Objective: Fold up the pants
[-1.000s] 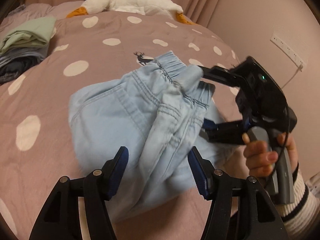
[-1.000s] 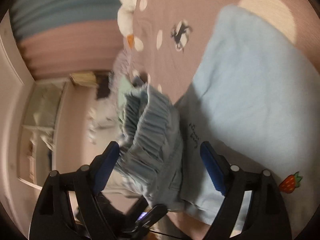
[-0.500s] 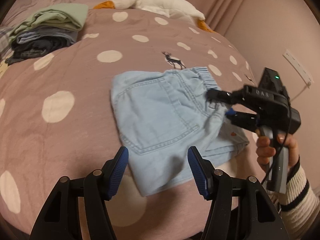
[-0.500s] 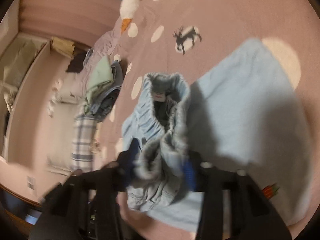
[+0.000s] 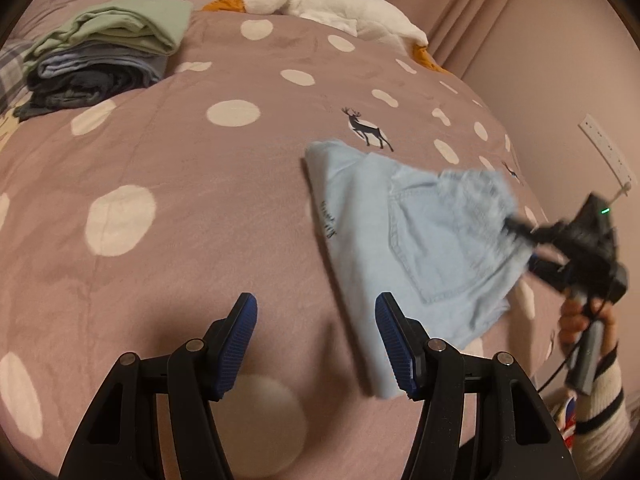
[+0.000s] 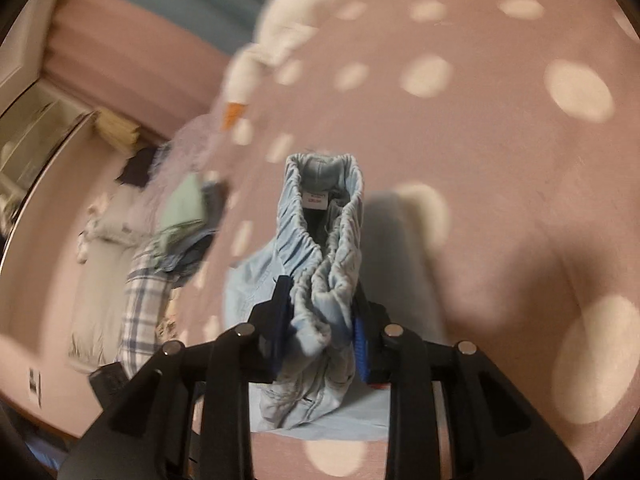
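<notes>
Pants (image 5: 404,240): light blue denim, lying right of centre in the left wrist frame on the spotted bedspread (image 5: 192,184); the long axis appears to run from upper left to lower right, though motion blur hides the waistband end.
Waistband (image 6: 322,240): bunched, clamped at the centre of the right wrist frame.
Right gripper (image 6: 320,336): closed on the waistband, seen at the right edge of the left wrist frame.
Left gripper (image 5: 316,344): spread wide, nothing held; the nearest hem lies just beside its right finger.
Folded stack (image 5: 100,52): upper left, well apart.
</notes>
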`<state>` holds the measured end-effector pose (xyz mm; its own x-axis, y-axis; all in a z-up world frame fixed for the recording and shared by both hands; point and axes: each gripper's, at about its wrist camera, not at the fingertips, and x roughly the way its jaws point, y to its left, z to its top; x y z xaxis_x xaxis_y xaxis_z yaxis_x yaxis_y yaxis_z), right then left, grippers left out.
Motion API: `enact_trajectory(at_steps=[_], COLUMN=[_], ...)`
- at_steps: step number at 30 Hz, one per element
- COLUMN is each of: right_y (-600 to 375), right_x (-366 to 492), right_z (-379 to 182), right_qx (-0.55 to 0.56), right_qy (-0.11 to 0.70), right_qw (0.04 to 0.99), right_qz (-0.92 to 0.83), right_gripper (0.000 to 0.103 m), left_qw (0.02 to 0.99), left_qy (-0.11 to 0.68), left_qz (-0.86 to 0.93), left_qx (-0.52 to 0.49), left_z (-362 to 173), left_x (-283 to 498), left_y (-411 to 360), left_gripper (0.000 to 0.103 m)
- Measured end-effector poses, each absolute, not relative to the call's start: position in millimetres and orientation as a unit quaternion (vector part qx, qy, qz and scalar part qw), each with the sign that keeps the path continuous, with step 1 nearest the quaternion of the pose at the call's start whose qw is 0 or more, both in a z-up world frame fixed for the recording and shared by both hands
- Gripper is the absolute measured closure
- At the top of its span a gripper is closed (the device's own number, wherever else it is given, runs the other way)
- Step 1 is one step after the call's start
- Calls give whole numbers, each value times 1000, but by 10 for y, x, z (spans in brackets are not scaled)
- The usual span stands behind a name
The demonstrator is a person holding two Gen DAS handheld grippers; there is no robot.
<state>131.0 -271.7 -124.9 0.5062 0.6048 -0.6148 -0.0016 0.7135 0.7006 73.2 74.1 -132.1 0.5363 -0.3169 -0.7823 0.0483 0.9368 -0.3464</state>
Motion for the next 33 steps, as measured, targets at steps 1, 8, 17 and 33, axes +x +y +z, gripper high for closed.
enact_trajectory(at_steps=[1, 8, 17, 33], right_y=[-2726, -2918, -2536, -1796], right_x=[1334, 1292, 998, 913], right_z=[-1353, -1408, -1023, -1235], right_qx=[323, 285, 187, 137], right_qy=[482, 476, 407, 453], right_qw=[795, 828, 874, 832], right_qz=[176, 86, 190, 289], right_gripper=[68, 34, 45, 56], left_qw=[865, 874, 886, 888], left_qy=[471, 456, 440, 441], left_qz=[-109, -126, -125, -123], left_qx=[-138, -116, -76, -42], left_z=[-1311, -1204, -1203, -1255], left_x=[801, 1175, 1477, 1514], left_y=[691, 485, 239, 111], left_gripper=[43, 43, 43, 43])
